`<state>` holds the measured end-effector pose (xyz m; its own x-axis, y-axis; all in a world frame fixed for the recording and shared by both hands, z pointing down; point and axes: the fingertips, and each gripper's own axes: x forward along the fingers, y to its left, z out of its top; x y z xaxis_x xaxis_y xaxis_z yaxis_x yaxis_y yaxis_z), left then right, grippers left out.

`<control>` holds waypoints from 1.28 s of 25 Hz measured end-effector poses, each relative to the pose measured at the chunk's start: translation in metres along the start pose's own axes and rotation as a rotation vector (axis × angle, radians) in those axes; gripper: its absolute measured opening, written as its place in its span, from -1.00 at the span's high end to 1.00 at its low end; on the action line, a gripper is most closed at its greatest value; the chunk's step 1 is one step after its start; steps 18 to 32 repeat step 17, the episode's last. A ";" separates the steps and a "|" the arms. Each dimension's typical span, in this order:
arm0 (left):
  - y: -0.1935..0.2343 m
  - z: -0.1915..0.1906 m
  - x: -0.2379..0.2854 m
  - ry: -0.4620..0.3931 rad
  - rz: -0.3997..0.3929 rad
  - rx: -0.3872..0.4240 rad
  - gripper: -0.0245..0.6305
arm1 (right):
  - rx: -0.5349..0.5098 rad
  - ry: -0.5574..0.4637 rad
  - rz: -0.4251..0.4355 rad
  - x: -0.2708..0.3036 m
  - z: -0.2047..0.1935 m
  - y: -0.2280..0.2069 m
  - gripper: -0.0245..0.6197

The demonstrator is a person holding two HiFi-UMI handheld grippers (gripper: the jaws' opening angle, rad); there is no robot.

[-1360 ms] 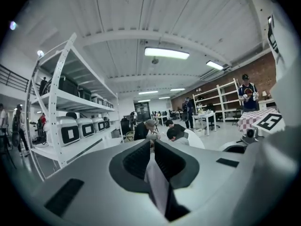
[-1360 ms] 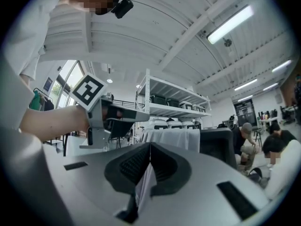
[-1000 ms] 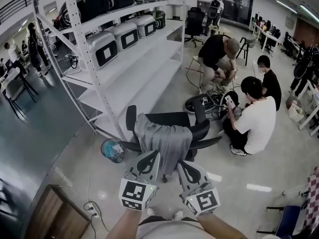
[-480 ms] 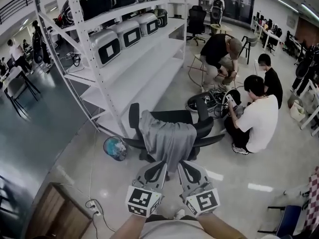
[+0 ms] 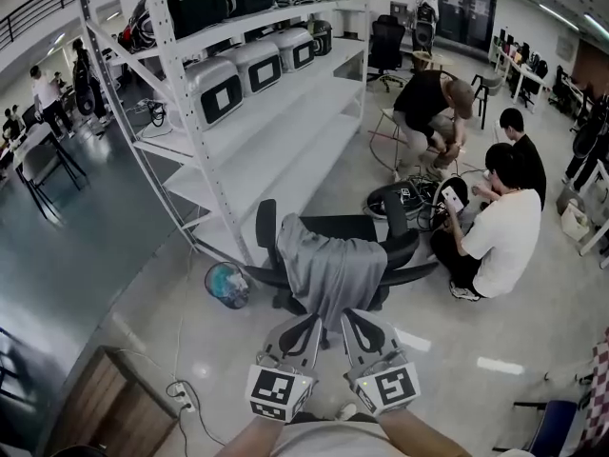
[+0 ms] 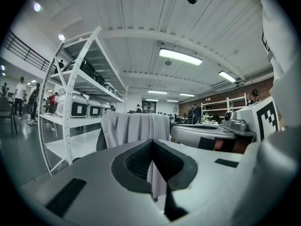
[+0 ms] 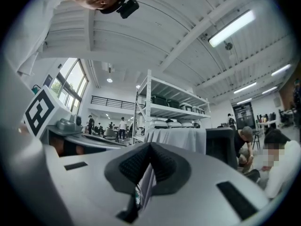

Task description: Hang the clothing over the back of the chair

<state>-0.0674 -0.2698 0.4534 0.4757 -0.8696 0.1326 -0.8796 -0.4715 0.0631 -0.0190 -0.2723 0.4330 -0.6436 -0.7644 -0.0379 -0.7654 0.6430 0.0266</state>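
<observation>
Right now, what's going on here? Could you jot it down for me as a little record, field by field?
Place: open workshop floor beside a white shelf rack
Chair: black office chair, its back nearest the person holding the tools
Clothing: grey garment, draped over that back and hanging down
Left tool: shut on the garment's lower edge
Right tool: shut on the same edge, close beside the left one
Nearby: small bin left of the chair; people crouched on the floor at right
</observation>
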 end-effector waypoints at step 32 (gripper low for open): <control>-0.017 -0.005 0.016 -0.013 -0.092 -0.075 0.90 | -0.010 0.067 -0.052 -0.019 -0.012 -0.012 0.88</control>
